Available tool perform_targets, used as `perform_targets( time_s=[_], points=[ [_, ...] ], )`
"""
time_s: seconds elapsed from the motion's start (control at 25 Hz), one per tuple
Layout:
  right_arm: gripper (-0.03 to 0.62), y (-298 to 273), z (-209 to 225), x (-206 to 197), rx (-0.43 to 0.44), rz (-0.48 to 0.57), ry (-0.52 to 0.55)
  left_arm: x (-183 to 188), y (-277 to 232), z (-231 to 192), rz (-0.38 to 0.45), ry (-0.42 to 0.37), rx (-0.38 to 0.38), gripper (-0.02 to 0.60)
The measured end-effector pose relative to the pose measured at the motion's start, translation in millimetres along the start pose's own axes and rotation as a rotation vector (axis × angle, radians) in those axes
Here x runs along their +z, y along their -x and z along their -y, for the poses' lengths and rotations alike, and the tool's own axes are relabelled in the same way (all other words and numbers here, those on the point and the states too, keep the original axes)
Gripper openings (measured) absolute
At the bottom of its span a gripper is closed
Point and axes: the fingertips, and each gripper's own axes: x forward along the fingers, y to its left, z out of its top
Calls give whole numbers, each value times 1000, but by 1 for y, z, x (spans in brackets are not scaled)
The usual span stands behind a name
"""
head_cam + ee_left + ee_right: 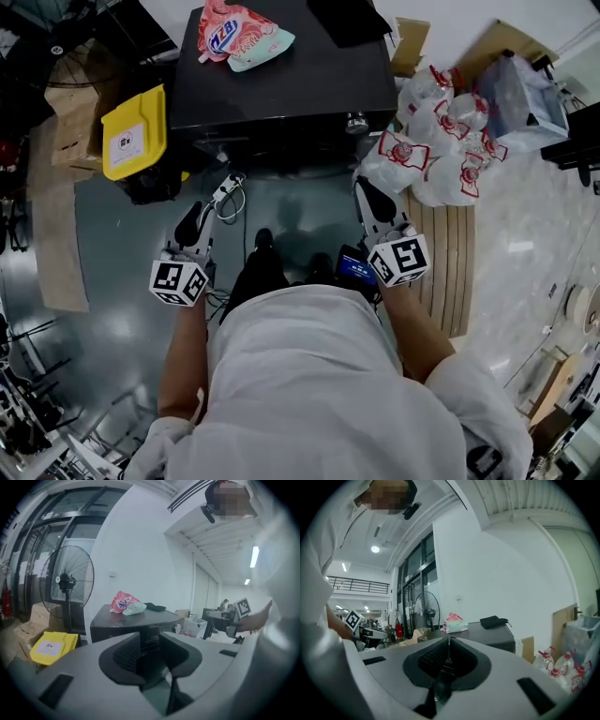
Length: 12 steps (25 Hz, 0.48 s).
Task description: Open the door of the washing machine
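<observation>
The washing machine (281, 84) is a dark box straight ahead of me, seen from above; its front face is in shadow and I cannot make out the door. It also shows in the left gripper view as the dark washing machine (122, 623) and in the right gripper view as the washing machine (497, 637). My left gripper (192, 223) hangs short of its front at the left. Its jaws stand apart, and the left gripper (150, 644) has nothing between them. My right gripper (373, 199) is near the front right corner, and the right gripper (449, 641) has its jaws together and empty.
A pink detergent bag (230, 33) and a black cloth (347, 19) lie on the machine's top. A yellow box (134, 134) stands to its left, white plastic bags (441, 141) to its right. A power strip with cable (228, 192) lies on the floor. A standing fan (68, 581) is at the left.
</observation>
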Motion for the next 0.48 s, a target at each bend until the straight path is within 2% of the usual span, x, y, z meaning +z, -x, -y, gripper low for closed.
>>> perform_targets(
  time_s=[0.2, 0.28, 0.48],
  points=[
    [35, -29, 16, -7, -115, -24, 16, -23, -53, -40, -57, 7, -118, 140],
    [35, -43, 20, -14, -176, -41, 14, -39, -77, -57, -95, -18, -176, 143],
    [35, -64, 21, -57, -314, -155, -8, -98, -123, -101, -255, -112, -327, 153]
  ],
)
